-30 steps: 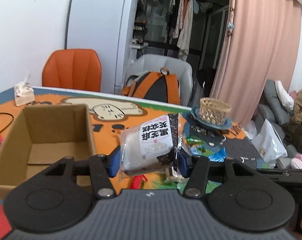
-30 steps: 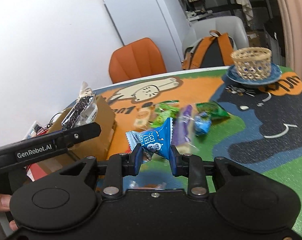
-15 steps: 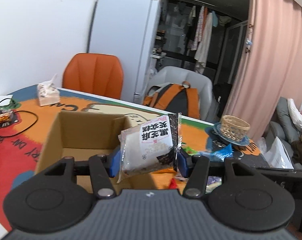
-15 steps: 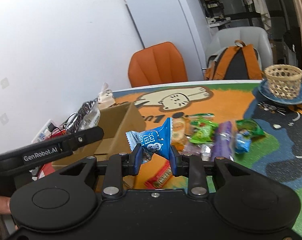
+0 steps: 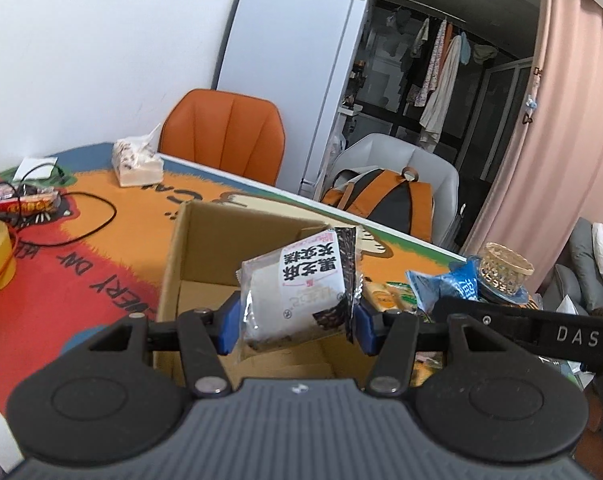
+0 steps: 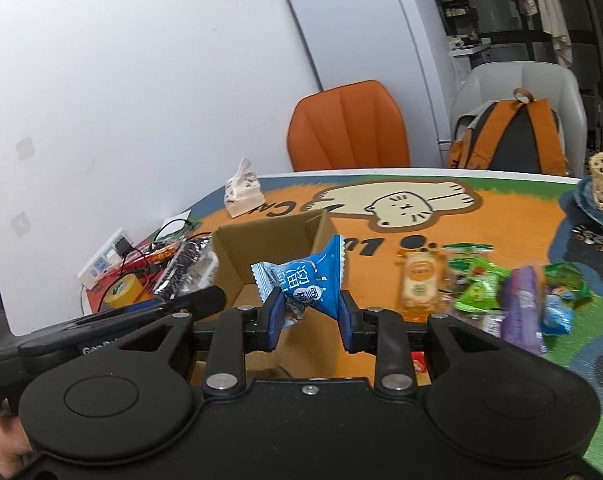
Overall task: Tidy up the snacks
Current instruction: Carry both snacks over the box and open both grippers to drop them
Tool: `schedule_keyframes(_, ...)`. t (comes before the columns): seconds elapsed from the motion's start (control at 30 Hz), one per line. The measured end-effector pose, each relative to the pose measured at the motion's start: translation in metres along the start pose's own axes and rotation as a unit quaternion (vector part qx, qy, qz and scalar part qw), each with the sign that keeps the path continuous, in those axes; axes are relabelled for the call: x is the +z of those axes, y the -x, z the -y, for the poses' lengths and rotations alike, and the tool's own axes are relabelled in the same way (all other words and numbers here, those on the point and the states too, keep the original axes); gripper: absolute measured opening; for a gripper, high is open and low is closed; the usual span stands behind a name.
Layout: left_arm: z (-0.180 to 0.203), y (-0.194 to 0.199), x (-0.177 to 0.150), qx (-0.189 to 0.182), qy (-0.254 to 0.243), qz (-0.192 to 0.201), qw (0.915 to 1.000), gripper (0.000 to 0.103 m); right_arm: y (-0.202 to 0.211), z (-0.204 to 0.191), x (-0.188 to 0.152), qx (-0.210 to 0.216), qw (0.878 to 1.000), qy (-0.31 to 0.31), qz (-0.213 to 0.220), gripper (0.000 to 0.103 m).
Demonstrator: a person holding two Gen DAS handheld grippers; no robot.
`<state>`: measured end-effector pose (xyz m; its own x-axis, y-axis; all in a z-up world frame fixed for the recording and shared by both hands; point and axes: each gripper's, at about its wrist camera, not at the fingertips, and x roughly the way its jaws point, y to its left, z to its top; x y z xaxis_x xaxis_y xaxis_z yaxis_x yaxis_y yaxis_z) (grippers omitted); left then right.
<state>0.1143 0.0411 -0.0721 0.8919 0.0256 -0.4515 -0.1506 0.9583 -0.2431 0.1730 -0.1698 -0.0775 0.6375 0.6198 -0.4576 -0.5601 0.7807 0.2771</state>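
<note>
While two snacks ride toward the box point(image 5: 237, 240), most of the sorting looks still ahead: the left gripper point(image 5: 295, 322) is clamped on a white-and-black packet point(image 5: 301, 284) held above the box's open top, and the right gripper point(image 6: 307, 312) pinches a blue packet point(image 6: 309, 284) just over the box's near right wall. What shows of the box floor looks bare, though the grippers hide part of it, so little if anything seems stowed. Several snacks remain loose on the table point(image 6: 521, 216) to the box's right, among them an orange packet point(image 6: 419, 280), green packets point(image 6: 477, 284) and a purple one point(image 6: 521, 304). Both held packets have yet to be let go.
</note>
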Motion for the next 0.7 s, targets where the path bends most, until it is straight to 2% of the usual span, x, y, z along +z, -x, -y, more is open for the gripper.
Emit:
schedule_keyframes(0.3, -0.032, -0.013, 0.001, 0.004, 0.015, -0.015, 0.9998, 0.055, -0.034, -0.022, 0.001, 0.006, 1.0, 0.01, -0.026, 0.029)
schedule_keyframes(0.7, -0.063, -0.022, 0.015, 0.005, 0.014, -0.008, 0.9999, 0.055, -0.059, -0.049, 0.005, -0.01, 0.998, 0.045, -0.041, 0.03)
